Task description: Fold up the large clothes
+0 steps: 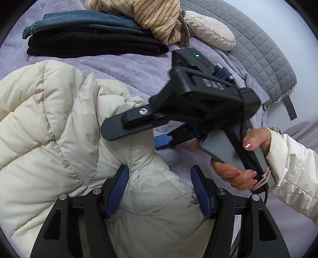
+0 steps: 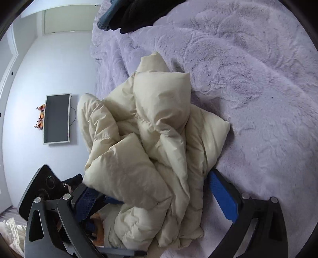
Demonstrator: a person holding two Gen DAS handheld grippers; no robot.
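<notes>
A cream puffer jacket (image 1: 59,129) lies bunched on the lilac plush bedspread (image 1: 123,67). In the left wrist view my left gripper (image 1: 160,191) has a thick fold of the jacket between its blue pads (image 1: 119,190), and both pads press on it. My right gripper (image 1: 131,139) reaches in from the right, held by a hand (image 1: 256,139) in a white sleeve, with its fingers spread over the jacket's edge. In the right wrist view the right gripper (image 2: 154,199) stands wide open around the heaped jacket (image 2: 151,129). Its bright blue pad (image 2: 222,196) is clear of the fabric.
A folded stack of jeans (image 1: 89,21) and a black garment (image 1: 95,43) lies at the back of the bed. Beside it are a striped beige garment (image 1: 157,17), a quilted cream piece (image 1: 210,29) and a grey quilted cover (image 1: 264,59). A screen (image 2: 56,119) hangs on the wall past the bed's left edge.
</notes>
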